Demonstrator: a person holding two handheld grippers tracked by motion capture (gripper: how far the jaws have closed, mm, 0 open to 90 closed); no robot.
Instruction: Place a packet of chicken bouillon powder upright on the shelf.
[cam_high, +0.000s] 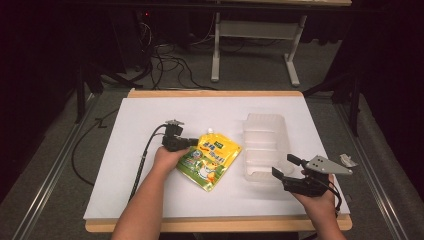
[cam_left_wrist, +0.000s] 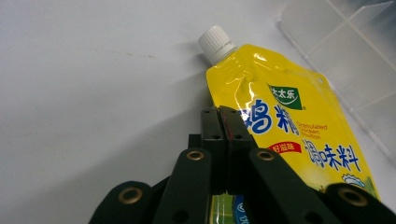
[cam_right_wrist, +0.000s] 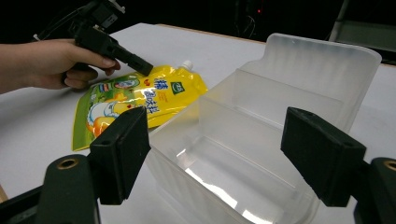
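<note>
A yellow and green spout pouch (cam_high: 212, 160) with a white screw cap (cam_left_wrist: 215, 43) lies flat on the white table top, left of a clear plastic divided container (cam_high: 262, 145). My left gripper (cam_high: 194, 143) reaches in from the left, and its jaws are pinched together on the pouch's (cam_left_wrist: 289, 121) upper left edge, just below the cap. My right gripper (cam_high: 283, 166) hovers at the container's near right corner. Its jaws stand wide apart in the right gripper view (cam_right_wrist: 224, 154), with nothing between the pads. The container (cam_right_wrist: 289, 79) lies just beyond them, and the pouch (cam_right_wrist: 140, 93) lies farther left.
The white board (cam_high: 150, 190) rests on a wood-rimmed table. A small grey piece (cam_high: 347, 160) lies near the right edge. The left gripper's cable (cam_high: 142, 160) trails along the forearm. Floor cables and a desk frame (cam_high: 216, 55) stand behind the table.
</note>
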